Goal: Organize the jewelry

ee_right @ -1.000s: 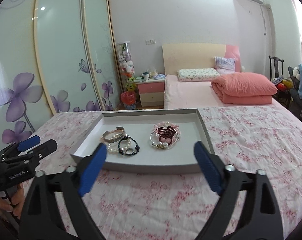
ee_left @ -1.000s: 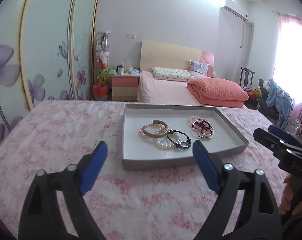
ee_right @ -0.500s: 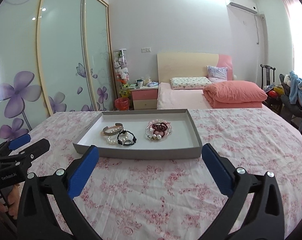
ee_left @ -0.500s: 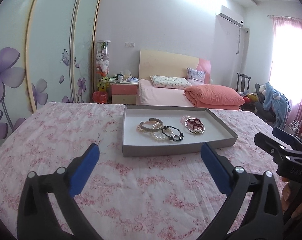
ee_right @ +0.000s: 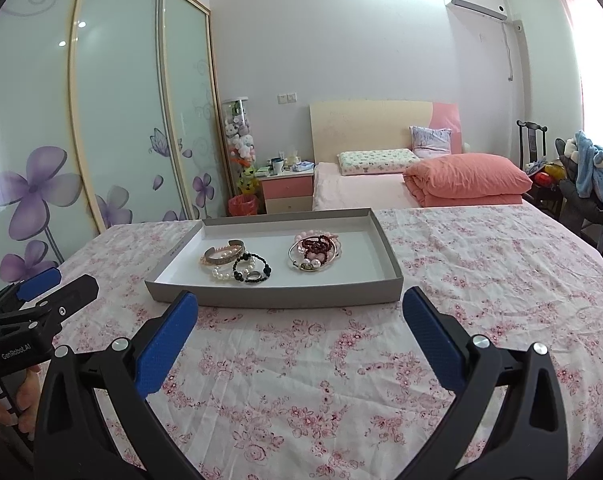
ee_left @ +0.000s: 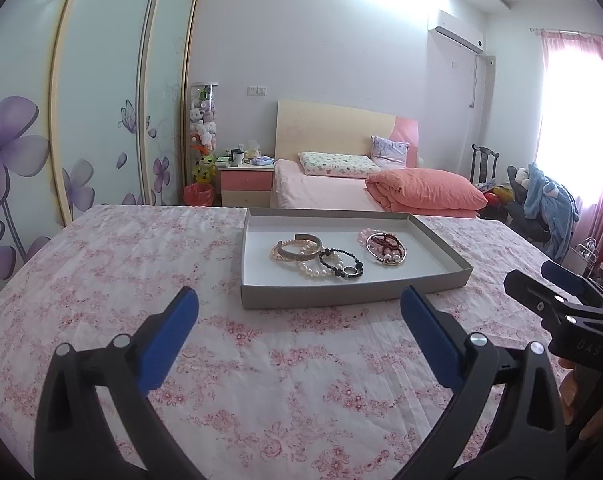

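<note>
Left side: the left tool (ee_left: 299,306) hangs over the flowered tabletop (ee_left: 121,272), blue pads spread wide, nothing between them. From it, the grey tray (ee_left: 353,294) lies ahead, about 12 to 1 o'clock, its long axis running left to right across the view. The right tool (ee_right: 300,305) is just as wide open and just as empty, with the tray dead ahead at 12 o'clock, a touch toward 11. Neither tool is touching the tray; in both views its near wall sits just beyond the fingertips, so I can't call one hand clearly nearer.

Into the tray, left to right: a metal cuff bangle (ee_right: 224,255) lying with a pink bead strand, a white pearl bracelet (ee_right: 222,274) just in front, and a black bead bracelet (ee_right: 251,271) overlapping the pearls. Then a bare gap of tray floor. At the right, a second heap (ee_right: 314,251): dark red beads, pale pink beads and a thin metal hoop, tangled on one another.

All the jewelry lies inside the tray in two loose clusters. That would fit pieces gathered and awaiting sorting, or a grouping already made.
</note>
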A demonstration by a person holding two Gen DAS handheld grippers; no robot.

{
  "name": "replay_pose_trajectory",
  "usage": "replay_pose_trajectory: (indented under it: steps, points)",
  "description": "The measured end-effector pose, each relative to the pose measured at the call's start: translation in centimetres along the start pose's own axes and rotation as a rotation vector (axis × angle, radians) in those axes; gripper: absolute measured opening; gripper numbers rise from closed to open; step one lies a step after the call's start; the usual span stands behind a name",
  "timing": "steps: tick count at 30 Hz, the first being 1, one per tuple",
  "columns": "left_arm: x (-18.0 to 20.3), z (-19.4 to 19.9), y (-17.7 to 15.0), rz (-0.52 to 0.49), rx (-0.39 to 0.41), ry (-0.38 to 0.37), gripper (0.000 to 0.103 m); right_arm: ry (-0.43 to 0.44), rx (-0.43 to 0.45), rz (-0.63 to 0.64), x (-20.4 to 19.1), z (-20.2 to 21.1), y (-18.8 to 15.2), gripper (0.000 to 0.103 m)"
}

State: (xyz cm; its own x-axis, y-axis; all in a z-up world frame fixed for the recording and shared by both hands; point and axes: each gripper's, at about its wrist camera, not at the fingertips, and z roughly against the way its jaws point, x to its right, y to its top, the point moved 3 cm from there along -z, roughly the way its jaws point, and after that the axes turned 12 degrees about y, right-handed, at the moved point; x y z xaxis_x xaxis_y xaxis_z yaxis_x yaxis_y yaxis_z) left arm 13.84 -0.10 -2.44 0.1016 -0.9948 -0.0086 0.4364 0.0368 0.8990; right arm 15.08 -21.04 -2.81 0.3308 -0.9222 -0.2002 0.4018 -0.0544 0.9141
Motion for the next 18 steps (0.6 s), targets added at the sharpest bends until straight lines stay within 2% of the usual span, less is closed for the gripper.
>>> replay_pose_trajectory:
  steps: [18]
  points:
    - [0.00, -0.05, 0.16, 0.006, -0.008, -0.003, 0.099, 0.000, -0.001, -0.001, -0.04, 0.07, 0.22, 0.101]
